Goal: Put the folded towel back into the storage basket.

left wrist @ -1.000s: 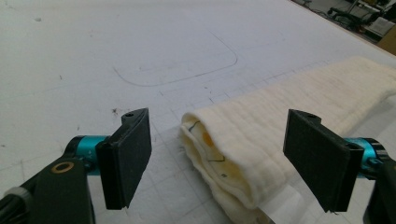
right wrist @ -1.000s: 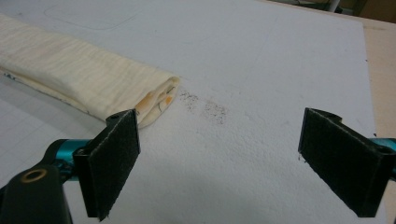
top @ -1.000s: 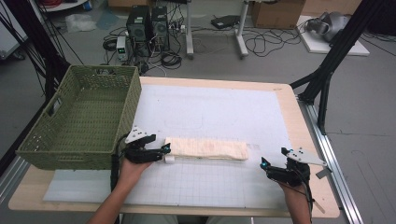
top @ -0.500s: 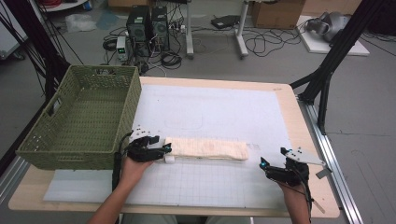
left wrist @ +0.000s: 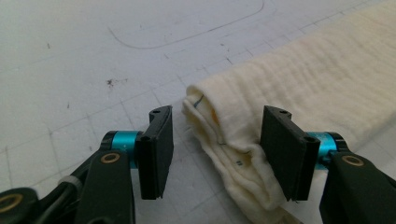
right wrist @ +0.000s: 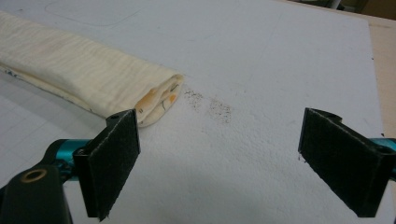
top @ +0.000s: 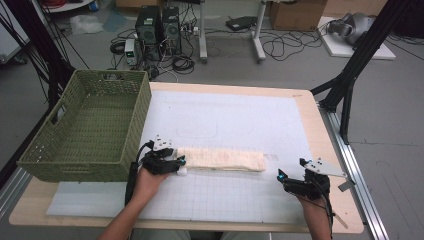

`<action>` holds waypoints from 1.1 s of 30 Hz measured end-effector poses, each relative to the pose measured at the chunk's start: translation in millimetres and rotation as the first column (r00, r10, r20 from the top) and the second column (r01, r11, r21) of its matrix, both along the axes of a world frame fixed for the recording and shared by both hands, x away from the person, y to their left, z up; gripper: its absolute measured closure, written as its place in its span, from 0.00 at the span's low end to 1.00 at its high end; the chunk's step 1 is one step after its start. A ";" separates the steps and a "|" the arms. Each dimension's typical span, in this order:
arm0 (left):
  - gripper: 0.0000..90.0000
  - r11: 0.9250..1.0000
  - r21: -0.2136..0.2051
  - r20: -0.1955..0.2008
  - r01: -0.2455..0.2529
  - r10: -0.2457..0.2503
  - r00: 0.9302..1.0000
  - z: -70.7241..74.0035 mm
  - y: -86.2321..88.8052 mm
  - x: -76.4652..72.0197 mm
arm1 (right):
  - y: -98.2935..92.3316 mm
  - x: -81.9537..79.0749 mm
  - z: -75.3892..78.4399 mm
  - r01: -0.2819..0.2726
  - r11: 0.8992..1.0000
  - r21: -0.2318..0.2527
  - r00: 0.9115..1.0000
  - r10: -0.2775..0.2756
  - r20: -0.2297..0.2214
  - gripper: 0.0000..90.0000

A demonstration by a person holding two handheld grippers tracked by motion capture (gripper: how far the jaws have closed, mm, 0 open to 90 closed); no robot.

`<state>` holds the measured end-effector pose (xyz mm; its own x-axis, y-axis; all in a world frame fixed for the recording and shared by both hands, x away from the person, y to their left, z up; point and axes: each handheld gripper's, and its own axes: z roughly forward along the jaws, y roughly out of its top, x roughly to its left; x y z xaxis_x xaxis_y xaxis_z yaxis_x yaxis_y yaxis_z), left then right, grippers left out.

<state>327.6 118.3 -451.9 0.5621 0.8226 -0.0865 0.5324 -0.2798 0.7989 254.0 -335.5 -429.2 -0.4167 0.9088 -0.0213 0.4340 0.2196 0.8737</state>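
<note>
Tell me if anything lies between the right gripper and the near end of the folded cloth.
Nothing visible does. The right gripper is open, and bare white mat separates it from the folded cloth, whose end lies beside its left finger.

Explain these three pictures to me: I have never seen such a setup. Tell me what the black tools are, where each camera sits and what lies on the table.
A person sits at a table and holds black tongs in each hand. One picture looks down from above the person's side. The other two come from small cameras riding on the tongs, looking along their two jaws.

On the white mat lies a folded cream cloth, with a green woven basket on the left.

The left tongs straddle the near end of the cloth; their jaws have just been closing, one pad touching the fabric, the other still apart. The right tongs stand wide open beside the cloth's other end, holding nothing.
</note>
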 end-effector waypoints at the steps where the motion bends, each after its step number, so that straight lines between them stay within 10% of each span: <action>1: 0.56 1.000 0.002 0.002 0.016 -0.016 1.000 0.1 -0.1 -0.4 | -0.1 -0.1 0.3 0.000 1.000 0.000 1.000 0.000 0.000 0.13; 9: 0.86 0.996 -0.006 0.004 0.084 -0.084 0.996 0.5 -2.5 -3.2 | 2.4 1.4 -0.4 -0.008 1.000 0.005 1.000 0.008 -0.003 0.13; 21: 0.90 0.996 -0.021 0.006 0.081 -0.081 0.997 0.7 -0.7 -4.9 | 33.4 26.4 -8.3 -0.054 0.995 0.080 0.991 0.063 -0.115 0.14; 33: 0.90 0.995 -0.035 0.012 0.090 -0.089 0.996 1.0 0.8 -6.8 | 59.7 49.1 -21.6 -0.129 0.991 0.039 0.967 0.134 -0.215 0.58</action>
